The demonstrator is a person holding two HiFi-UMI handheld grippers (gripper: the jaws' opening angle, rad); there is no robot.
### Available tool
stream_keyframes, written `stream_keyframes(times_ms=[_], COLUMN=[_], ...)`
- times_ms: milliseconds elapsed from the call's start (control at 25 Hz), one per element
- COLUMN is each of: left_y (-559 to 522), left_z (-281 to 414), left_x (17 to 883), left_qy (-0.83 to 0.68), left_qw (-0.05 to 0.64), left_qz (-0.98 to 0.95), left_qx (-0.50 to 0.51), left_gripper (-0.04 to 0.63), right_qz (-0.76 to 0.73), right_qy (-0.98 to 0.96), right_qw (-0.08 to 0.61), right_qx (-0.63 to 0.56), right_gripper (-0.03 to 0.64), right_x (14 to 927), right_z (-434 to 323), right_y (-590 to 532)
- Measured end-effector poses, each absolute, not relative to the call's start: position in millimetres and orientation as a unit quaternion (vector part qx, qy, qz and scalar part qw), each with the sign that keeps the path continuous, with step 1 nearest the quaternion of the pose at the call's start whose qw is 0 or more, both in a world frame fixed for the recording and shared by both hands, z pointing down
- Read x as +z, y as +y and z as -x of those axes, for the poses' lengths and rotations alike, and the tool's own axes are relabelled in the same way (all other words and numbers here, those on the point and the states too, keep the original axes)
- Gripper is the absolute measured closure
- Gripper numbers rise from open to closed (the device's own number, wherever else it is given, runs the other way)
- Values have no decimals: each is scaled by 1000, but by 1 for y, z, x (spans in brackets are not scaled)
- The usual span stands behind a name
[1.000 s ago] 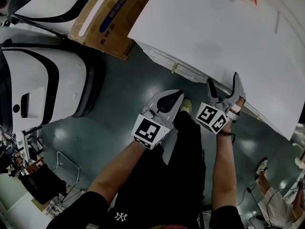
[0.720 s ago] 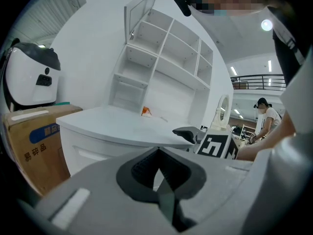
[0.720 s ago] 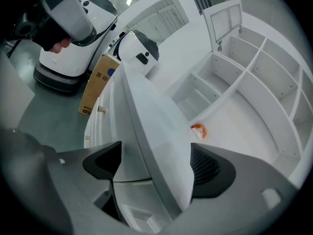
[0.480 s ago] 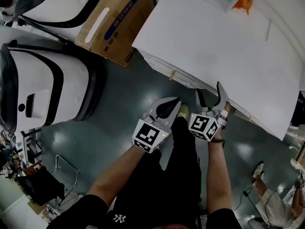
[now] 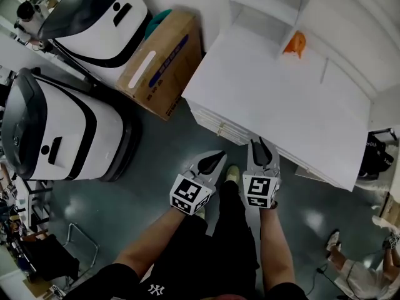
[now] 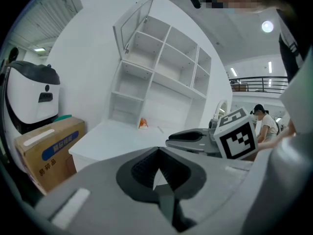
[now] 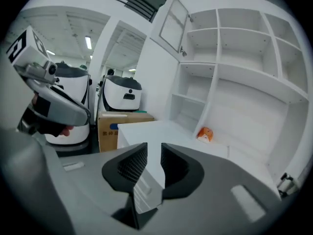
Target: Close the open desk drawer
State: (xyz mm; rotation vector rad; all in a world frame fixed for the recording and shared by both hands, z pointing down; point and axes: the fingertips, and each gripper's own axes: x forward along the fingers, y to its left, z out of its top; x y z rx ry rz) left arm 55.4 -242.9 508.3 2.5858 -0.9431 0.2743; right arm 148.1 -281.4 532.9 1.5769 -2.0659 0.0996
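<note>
**Both grippers held at the desk's near edge**

The left gripper (image 5: 215,159) is pinched closed and empty. The right gripper (image 5: 260,147) has its jaws a narrow slit apart, holding nothing. The drawer stack (image 5: 219,128) sits under the desk's (image 5: 275,92) near-left corner.

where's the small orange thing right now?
Head view, upper right: the small orange object sits at the back of the white desk, at the foot of the shelf unit, far from the cardboard box at the desk's left end.
</note>
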Motion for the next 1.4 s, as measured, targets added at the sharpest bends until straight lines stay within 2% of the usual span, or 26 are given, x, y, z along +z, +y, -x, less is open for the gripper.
stream_keyframes(times_ms=[160,600,1400], left_y=[-234,-236,-214], left_z=[-48,-17,2], left_x=[475,386,275], left_qy=[-339,-366,-377], left_qw=[186,178,146], left_qz=[-917,-911,-915], left_qx=[97,60,3], left_gripper=[595,595,595], right_qz=[-575,-562,-539], right_qy=[-785,-811,-830], right_qw=[214,90,4], right_qx=[89,139,145], right_gripper=[588,591,592], right_x=[497,390,295], right_z=[-129,-101,-73], right_y=[-261,-231,-198])
